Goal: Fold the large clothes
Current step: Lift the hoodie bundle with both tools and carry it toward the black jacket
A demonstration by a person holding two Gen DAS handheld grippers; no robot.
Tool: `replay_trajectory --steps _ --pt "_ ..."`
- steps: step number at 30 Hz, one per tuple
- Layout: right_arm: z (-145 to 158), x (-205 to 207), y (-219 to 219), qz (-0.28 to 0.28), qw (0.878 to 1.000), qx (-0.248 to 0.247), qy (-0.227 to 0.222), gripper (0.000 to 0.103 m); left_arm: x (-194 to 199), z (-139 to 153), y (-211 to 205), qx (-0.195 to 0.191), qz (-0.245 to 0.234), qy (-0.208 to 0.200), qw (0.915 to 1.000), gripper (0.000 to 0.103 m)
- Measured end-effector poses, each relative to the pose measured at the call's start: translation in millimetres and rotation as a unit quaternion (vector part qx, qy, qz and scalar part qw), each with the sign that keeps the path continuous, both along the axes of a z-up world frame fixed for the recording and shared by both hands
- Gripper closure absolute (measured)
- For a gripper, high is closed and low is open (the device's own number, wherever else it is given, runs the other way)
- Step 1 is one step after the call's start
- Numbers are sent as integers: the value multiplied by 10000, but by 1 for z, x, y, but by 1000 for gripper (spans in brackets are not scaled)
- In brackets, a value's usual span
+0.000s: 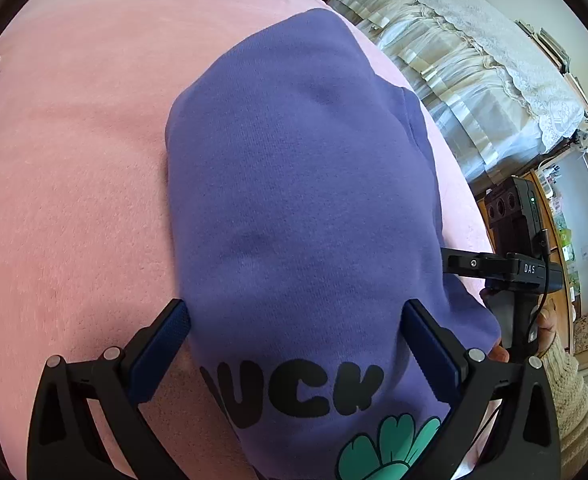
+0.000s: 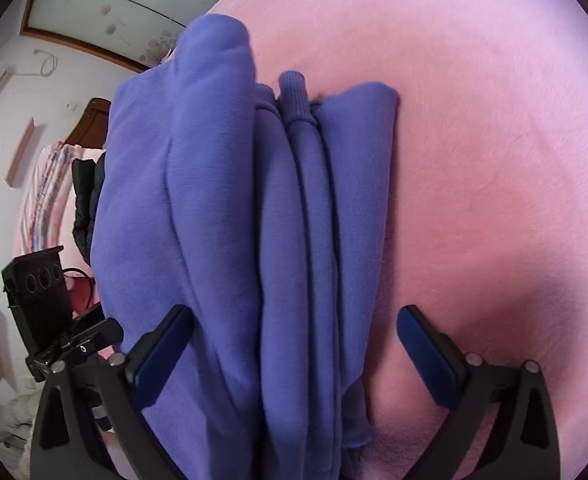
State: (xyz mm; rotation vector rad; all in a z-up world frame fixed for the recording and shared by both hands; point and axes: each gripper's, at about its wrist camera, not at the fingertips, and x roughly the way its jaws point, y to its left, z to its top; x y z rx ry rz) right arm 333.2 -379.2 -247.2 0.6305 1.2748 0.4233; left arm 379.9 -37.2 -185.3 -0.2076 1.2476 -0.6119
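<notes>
1. The left gripper [image 1: 296,334] stands wide open, the folded purple sweatshirt [image 1: 302,184] lying between and ahead of its jaws
2. The right gripper [image 2: 294,340] is spread wide too, sweatshirt folds nearer its left jaw, pink blanket [image 2: 494,160] beneath

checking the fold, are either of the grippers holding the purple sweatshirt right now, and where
Nothing is held. The purple sweatshirt lies on the pink blanket between the open left gripper and right gripper.
</notes>
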Motion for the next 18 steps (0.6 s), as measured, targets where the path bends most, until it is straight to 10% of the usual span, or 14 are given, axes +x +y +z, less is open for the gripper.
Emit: replay_trajectory --steps 5,18 --pt "-3 1 7 361 9971 636 219 0 3 3 -18 227 12 -41 9997 0" --pt "-6 5 41 743 9972 113 -62 6 7 5 -31 300 -74 81 9995 0"
